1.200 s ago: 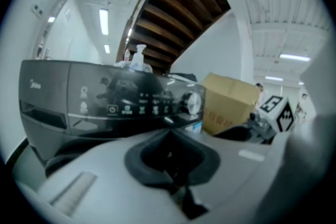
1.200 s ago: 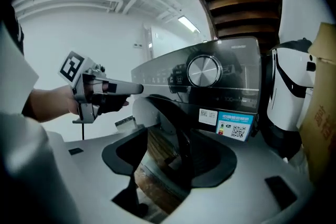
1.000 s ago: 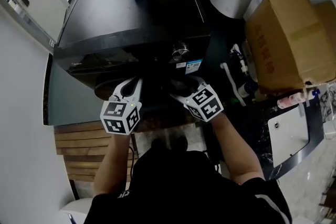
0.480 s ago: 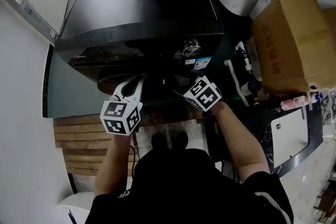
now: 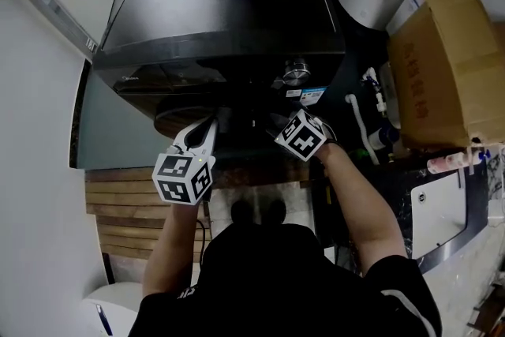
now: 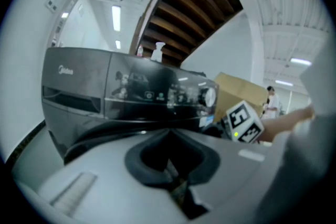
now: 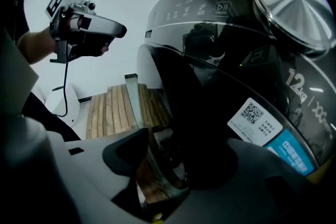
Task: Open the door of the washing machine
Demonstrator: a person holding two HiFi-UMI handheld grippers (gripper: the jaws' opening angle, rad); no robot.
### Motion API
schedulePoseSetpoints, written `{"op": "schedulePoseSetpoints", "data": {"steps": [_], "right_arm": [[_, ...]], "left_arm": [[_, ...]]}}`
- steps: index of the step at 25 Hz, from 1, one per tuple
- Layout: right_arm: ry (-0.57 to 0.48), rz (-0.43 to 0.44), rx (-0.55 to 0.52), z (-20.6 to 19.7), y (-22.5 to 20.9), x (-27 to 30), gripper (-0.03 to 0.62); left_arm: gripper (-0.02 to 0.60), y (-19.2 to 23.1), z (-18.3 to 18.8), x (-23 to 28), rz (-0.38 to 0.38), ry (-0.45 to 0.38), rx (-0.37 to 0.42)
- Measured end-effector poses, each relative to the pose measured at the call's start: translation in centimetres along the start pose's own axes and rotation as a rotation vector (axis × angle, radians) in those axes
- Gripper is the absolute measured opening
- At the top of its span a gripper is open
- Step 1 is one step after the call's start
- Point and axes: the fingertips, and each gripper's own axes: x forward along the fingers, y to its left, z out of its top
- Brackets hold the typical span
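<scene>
The round dark-glass door with a chrome rim [image 7: 160, 168] is sitting low on the front of the black front-loading washing machine [image 5: 221, 12], looking closed. You are closing the right gripper [image 7: 184, 161] around that rim, which is standing between its spread jaws, likely for a pull. The left gripper [image 6: 169, 155] is hovering beside it, jaws pressed together on nothing. A brown cardboard box [image 5: 446, 59] is crowding your right elbow.

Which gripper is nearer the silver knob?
Right. The right gripper sits just below the knob, jaws closing around the door rim; the left gripper hangs further left, shut and empty.
</scene>
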Motion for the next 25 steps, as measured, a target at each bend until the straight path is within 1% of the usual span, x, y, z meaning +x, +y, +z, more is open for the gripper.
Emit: {"op": "schedulePoseSetpoints", "data": {"steps": [2, 4, 5, 8, 13, 16, 18, 22, 25], "right_arm": [[0.011, -0.01, -0.039, -0.1, -0.3, 0.1, 0.207], [0.025, -0.01, -0.075, -0.2, -0.6, 0.3, 0.145], [0.029, -0.006, -0.092, -0.3, -0.6, 0.3, 0.133], [0.015, 0.004, -0.116, -0.2, -0.5, 0.4, 0.132], [-0.003, -0.013, -0.139, -0.1, -0.4, 0.6, 0.135], [-0.04, -0.025, -0.142, 0.1, -0.4, 0.7, 0.138], [-0.068, -0.029, -0.122, 0.2, -0.5, 0.7, 0.141], [-0.108, -0.012, -0.026, 0.3, -0.8, 0.3, 0.14], [-0.108, -0.028, -0.01, 0.3, -0.6, 0.2, 0.143]], "left_arm": [[0.009, 0.1, -0.1, -0.3, 0.012, 0.002, -0.003], [0.009, 0.2, -0.2, -0.5, 0.023, 0.004, -0.01], [0.009, 0.2, -0.3, -0.5, 0.028, 0.004, -0.013], [0.009, 0.1, -0.6, -0.5, 0.039, 0.009, -0.022], [0.009, -0.9, -1.8, -0.3, 0.048, 0.029, -0.037], [0.009, -1.7, -2.8, -0.6, 0.058, 0.05, -0.048], [0.009, -2.3, -3.4, -1.0, 0.066, 0.06, -0.055], [0.009, -3.4, -4.3, -2.3, 0.079, 0.072, -0.063], [0.009, -3.3, -3.9, -3.6, 0.1, 0.064, -0.063]]}}
